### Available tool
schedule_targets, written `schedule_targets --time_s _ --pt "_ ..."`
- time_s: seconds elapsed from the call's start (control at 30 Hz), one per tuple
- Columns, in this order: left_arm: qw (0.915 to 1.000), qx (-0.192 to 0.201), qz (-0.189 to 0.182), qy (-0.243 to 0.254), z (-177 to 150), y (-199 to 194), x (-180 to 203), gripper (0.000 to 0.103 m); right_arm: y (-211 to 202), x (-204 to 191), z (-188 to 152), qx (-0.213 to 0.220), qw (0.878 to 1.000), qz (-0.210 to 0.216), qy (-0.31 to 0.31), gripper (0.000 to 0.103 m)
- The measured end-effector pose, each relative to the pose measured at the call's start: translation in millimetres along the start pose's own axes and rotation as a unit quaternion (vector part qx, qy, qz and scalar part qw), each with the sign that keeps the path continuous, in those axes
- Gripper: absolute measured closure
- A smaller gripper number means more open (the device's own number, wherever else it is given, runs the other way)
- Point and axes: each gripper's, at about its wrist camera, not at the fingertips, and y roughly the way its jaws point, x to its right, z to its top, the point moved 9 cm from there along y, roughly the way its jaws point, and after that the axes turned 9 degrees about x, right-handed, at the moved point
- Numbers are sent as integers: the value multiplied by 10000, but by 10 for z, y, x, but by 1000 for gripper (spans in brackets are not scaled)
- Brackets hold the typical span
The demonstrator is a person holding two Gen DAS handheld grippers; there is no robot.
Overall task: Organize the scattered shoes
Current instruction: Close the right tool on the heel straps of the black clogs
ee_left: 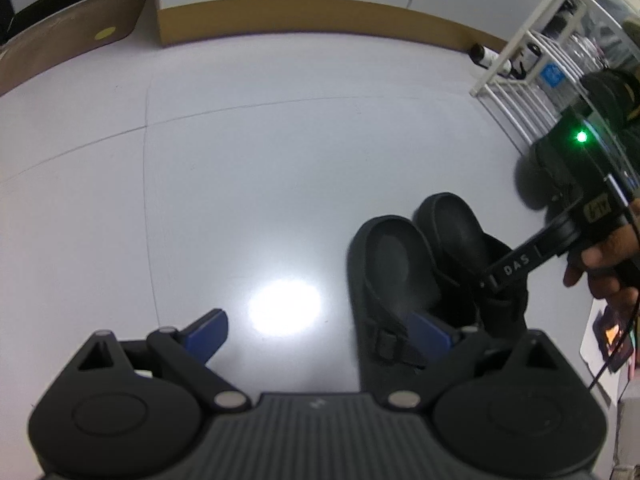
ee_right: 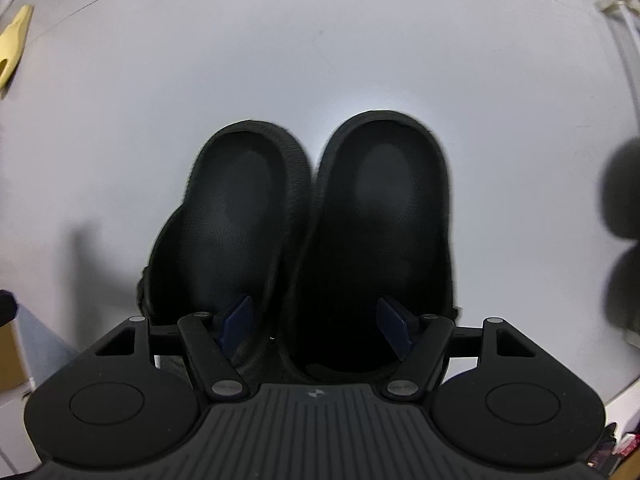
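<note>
Floor [ee_left: 280,160] glare, fisheye-warped edges

black sandals [ee_right: 316,232] on grey floor [ee_left: 260,168]

Glossy pale floor [ee_left: 280,160], brown skirting [ee_left: 320,12], perhaps a white rack [ee_left: 516,80].

Bare floor [ee_left: 280,160] left of sandals [ee_left: 400,272] (rack [ee_left: 516,92] right).
</note>
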Motion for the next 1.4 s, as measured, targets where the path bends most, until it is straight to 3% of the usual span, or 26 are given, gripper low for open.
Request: schedule_targets --time_s 0.13,0.23,0.57,0.77,1.13,1.4 --pt "9998 24 -8 -183 -51 42 -125 5 100 -53 64 -308 9995 97 1 45" --pt "9998 -15 -10 -205 -97 78 -180 5 130 -118 115 -458 9989 105 -89 47" --pt "9990 -94 -166 -397 -186 111 -327 5 105 -488 3 -956 9930 -37 -692 47" --pt "9984 -137 -264 -482 -229 130 -328 5 214 -516 -176 -1238 9905 -104 -586 46" --pt "9983 -231 -242 -476 -242 205 -295 5 343 -591 -210 -1566 9855 -53 -657 43" --pt "9983 -142 -276 -498 -211 161 -320 5 440 -564 -234 -2201 9714 -180 -877 54"
